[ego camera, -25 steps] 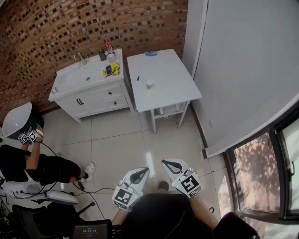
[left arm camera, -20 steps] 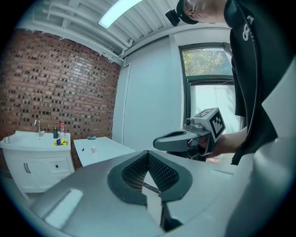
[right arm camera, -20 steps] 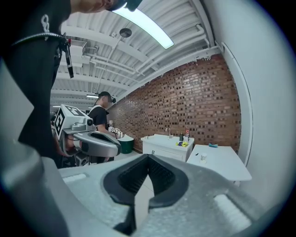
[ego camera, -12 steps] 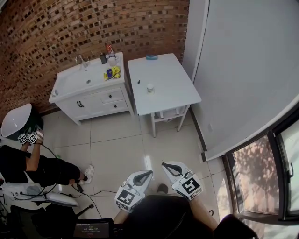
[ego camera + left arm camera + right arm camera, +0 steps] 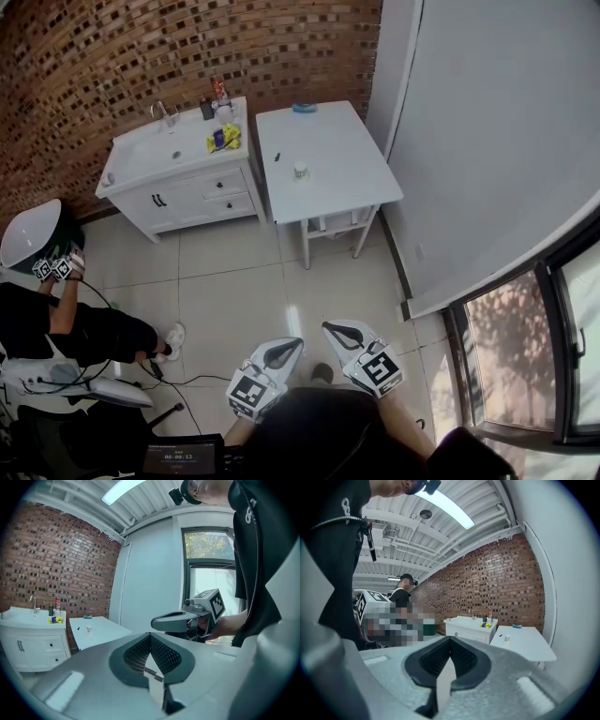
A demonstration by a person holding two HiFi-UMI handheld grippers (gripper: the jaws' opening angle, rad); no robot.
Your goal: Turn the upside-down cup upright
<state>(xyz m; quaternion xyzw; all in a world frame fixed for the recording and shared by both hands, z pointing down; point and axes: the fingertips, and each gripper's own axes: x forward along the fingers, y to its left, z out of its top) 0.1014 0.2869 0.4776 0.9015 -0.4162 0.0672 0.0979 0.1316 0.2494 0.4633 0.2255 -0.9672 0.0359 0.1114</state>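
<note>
- Brick wall backs a white table bearing the cup (too small to judge its orientation).
- Left gripper and right gripper: both clenched, empty, far from it.

Black shirt; left gripper and right gripper are white, marker-cubed.

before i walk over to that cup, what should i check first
1. Left tongs empty: ok, shut with nothing between them.
2. Right tongs empty: ok, shut with nothing between them.
3. Tongs open for a grasp: not ok, both are shut.
4. Cup within reach: not ok, it stands on the white table, far from both tongs.
5. Cup upside down: cannot tell, it is too small in every view.
6. Other person out of the way: ok, off to the left, away from the table.
</note>
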